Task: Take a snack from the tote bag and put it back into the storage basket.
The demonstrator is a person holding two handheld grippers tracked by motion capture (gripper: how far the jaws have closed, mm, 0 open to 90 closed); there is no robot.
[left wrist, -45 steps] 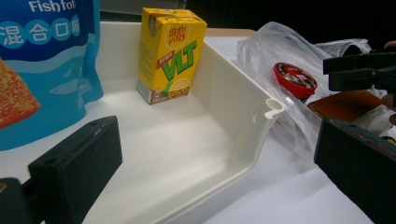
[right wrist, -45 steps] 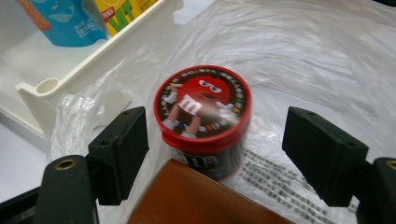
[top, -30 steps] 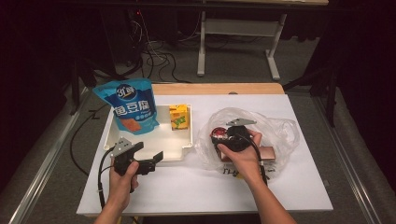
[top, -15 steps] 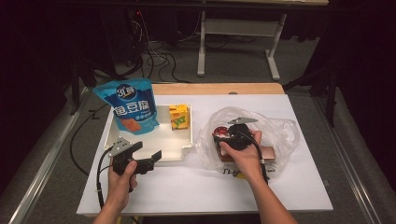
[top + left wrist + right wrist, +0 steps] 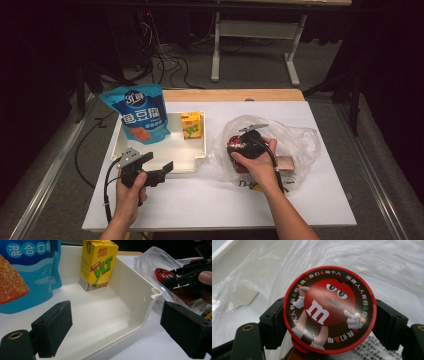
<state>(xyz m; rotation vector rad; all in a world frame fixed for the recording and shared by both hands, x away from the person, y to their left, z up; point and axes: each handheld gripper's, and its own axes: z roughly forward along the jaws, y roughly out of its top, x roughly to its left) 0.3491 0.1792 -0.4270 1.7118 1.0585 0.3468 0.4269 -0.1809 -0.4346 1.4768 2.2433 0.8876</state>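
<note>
Right gripper (image 5: pixel 329 322): fingers pinching the red-lidded candy tub (image 5: pixel 329 310) inside the plastic bag (image 5: pixel 295 137).
Left gripper (image 5: pixel 150 170): fingers spread, idle beside the white tray (image 5: pixel 200 155).
Risk: bag film may snag and drag along when the tub lifts.

A blue snack pouch (image 5: pixel 139 114) and yellow juice carton (image 5: pixel 191 124) stand in a white tray (image 5: pixel 192 161)

— How did the left gripper (image 5: pixel 159 169) sit?

— In the left hand (image 5: pixel 131 186), jaws spread wide and empty, aimed toward two o'clock; its forearm came up from six o'clock.

— And the right gripper (image 5: pixel 239 144)?

— The right hand (image 5: pixel 257 159) gripped it from above, pointing toward ten o'clock. Its black pads (image 5: pixel 271 322) were pressed against both sides of a round red M&M's candy tub (image 5: pixel 329 308).
</note>
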